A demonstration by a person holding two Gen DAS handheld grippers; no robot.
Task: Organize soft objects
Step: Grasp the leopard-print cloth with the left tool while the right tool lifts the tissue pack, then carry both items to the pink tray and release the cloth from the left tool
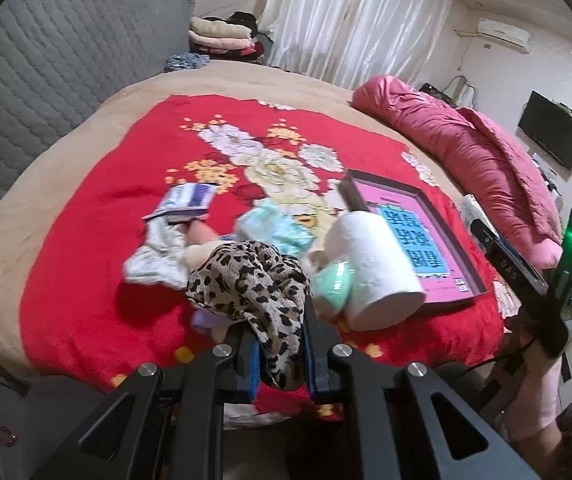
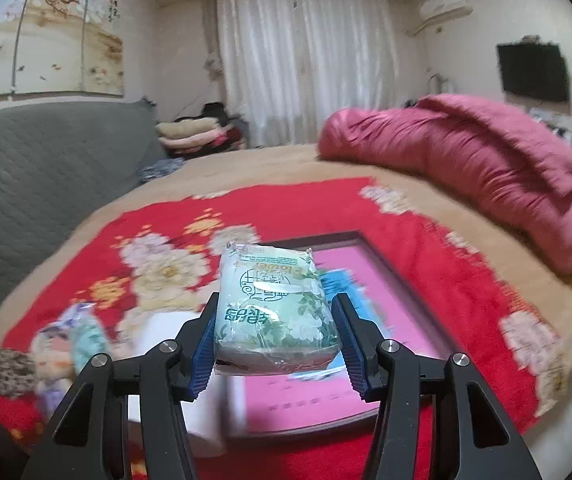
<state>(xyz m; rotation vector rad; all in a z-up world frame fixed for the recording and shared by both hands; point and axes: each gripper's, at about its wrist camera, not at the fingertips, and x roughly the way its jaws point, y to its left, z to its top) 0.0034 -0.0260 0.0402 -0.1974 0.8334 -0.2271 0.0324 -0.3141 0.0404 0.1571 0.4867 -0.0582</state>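
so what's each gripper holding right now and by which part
The left gripper pinches the leopard-print cloth by a bunched end. The right gripper clamps the tissue pack across its long sides.

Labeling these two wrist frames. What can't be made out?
- Left wrist: the items behind the leopard-print cloth in the left claw are hidden by it and blurred.
- Right wrist: the print on the pink box is motion-blurred and partly covered by the tissue pack in the right claw.

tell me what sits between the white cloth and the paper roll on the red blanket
In the left wrist view, between the white cloth and the paper roll: a leopard-print cloth and pale blue fabric.
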